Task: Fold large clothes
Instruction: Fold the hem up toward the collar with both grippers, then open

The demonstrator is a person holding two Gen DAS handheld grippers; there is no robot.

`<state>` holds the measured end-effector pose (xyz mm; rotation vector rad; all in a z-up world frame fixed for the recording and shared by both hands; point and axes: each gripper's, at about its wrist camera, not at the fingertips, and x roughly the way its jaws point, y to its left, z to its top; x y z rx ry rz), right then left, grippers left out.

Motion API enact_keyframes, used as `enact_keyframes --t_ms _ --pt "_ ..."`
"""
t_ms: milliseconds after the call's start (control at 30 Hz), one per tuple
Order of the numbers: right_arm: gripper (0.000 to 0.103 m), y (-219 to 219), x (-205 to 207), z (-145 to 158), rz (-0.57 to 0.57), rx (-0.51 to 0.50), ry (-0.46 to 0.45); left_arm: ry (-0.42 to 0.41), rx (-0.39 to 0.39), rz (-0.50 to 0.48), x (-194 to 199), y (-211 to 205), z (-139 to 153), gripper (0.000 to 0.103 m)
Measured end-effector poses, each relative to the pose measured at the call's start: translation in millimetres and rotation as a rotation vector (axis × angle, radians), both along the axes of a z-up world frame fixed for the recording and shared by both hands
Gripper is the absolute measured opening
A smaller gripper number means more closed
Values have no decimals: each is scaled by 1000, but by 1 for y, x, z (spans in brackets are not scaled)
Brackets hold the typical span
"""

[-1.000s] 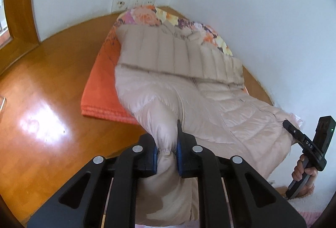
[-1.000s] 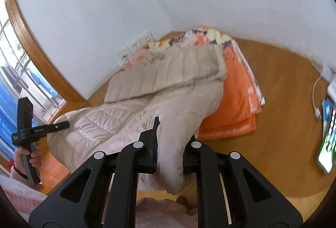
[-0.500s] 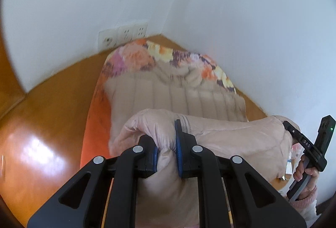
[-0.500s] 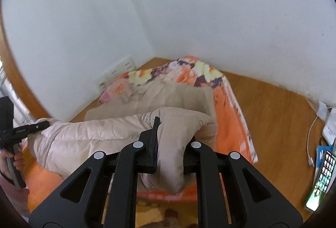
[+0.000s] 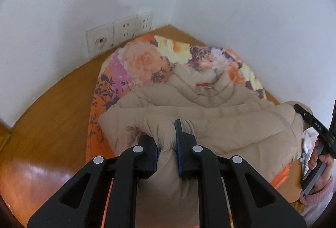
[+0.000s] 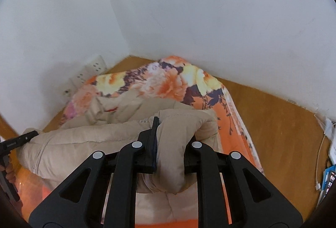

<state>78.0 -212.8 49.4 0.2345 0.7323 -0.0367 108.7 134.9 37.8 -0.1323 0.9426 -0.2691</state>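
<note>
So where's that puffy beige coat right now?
The beige coat lies on the floral orange blanket in the floor's corner below the wall sockets, its near edge pinched by the left gripper and right gripper.

**What I can't make out from here**

My own gripper bodies block the lower middle of both views, hiding the jacket (image 5: 241,123) hem beneath them. The phone (image 6: 329,183) is cut off at the right edge of the right wrist view. The floral blanket (image 5: 138,60) disappears under the jacket. Wall sockets (image 6: 92,68) at middle left blur out.
</note>
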Motion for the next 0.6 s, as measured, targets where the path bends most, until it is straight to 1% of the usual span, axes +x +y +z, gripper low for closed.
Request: enact_keyframes --t_ms 133,233,333,467,600 --pt "16 0 24 -21 -36 -24 42 34 28 -21 24 -2 -20 15" --pt "18 2 36 -30 -56 -42 65 57 48 -37 40 -5 -32 15" --pt "20 3 48 -42 -68 -58 101 87 45 -37 52 -5 -46 16" --pt "22 3 63 -63 -73 -46 153 110 39 -29 62 -5 -61 17" --pt "23 5 72 -77 -67 -48 176 119 41 -25 66 -6 -71 18"
